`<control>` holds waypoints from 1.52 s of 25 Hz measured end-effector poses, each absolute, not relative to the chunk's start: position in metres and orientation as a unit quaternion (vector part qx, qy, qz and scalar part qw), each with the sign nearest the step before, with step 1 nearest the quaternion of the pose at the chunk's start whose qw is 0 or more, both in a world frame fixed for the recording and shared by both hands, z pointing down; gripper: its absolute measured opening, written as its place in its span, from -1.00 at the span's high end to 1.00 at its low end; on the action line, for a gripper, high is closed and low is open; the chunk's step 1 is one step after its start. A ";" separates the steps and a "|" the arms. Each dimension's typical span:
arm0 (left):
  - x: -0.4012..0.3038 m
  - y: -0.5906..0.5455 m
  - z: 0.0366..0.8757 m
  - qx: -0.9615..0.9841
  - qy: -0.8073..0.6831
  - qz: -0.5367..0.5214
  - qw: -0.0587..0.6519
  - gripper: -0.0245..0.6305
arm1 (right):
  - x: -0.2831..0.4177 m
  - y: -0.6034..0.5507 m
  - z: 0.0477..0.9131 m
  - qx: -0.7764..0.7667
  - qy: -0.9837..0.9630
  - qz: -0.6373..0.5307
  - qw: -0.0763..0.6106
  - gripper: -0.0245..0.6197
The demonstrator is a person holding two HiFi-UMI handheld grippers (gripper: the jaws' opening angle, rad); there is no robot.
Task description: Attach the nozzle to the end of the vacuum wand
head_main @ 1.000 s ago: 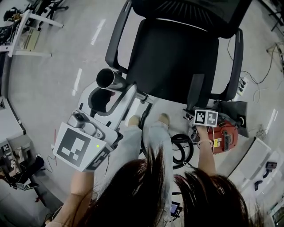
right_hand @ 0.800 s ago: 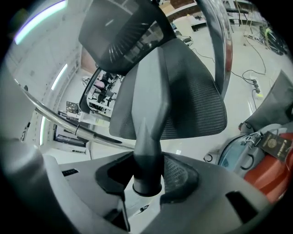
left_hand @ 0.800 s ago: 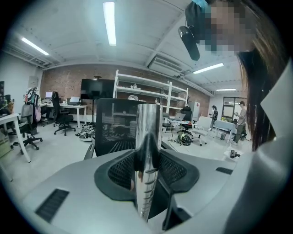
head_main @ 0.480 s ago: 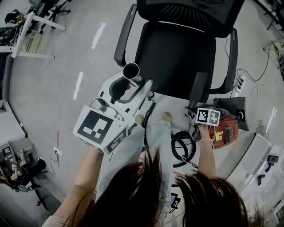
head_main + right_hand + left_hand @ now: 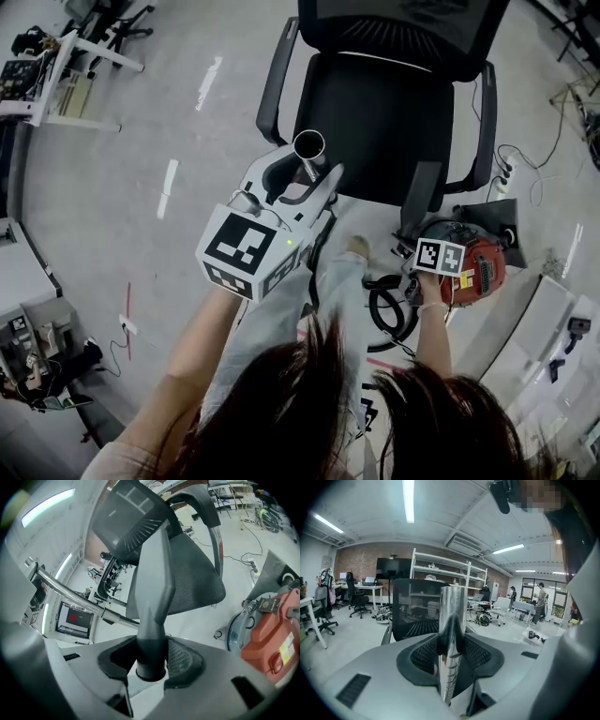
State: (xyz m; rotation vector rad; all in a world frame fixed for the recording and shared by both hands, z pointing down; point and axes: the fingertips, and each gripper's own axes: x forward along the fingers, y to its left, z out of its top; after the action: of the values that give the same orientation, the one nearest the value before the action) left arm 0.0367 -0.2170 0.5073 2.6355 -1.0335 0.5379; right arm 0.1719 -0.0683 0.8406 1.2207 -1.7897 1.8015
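My left gripper [image 5: 302, 185] is shut on the chrome vacuum wand [image 5: 309, 148], whose open round end points up toward the chair. In the left gripper view the wand [image 5: 452, 630] stands between the pads of that gripper [image 5: 450, 660]. My right gripper [image 5: 413, 236] is shut on the grey tapered nozzle [image 5: 419, 194], which stands to the right of the wand end and apart from it. The right gripper view shows the nozzle [image 5: 154, 597] with its round collar clamped in the right gripper [image 5: 151, 665] and the wand [image 5: 70, 595] crossing at the left.
A black mesh office chair [image 5: 384, 112] stands right behind both tools. The red vacuum body [image 5: 475, 269] and a coiled black hose [image 5: 386, 309] lie on the floor at the right. White desks [image 5: 66, 66] stand at the far left; cables trail at the right.
The left gripper has carried the wand to the right, toward the chair and the nozzle, so the gap between wand end and nozzle has narrowed. The right gripper has lifted the nozzle a little.
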 end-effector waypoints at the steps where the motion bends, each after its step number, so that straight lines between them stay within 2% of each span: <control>1: 0.036 -0.216 0.507 0.907 -0.354 0.186 0.130 0.44 | 0.170 -0.066 0.837 0.430 -0.626 0.631 0.158 0.36; 20: 0.031 -0.206 0.492 0.918 -0.317 0.197 0.131 0.43 | 0.126 -0.041 0.728 0.442 -0.639 0.615 0.132 0.36; 29: 0.029 -0.206 0.489 0.919 -0.310 0.200 0.136 0.43 | 0.104 -0.044 0.692 0.451 -0.641 0.613 0.103 0.36; 38: 0.027 -0.201 0.482 0.920 -0.307 0.200 0.138 0.43 | 0.096 -0.046 0.662 0.455 -0.647 0.603 0.104 0.36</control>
State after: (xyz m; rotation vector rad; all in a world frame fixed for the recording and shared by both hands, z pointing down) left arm 0.0274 -0.2008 0.4825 2.6608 -0.8887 0.5786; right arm 0.0962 -0.0464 0.6616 1.3415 -1.9071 1.7794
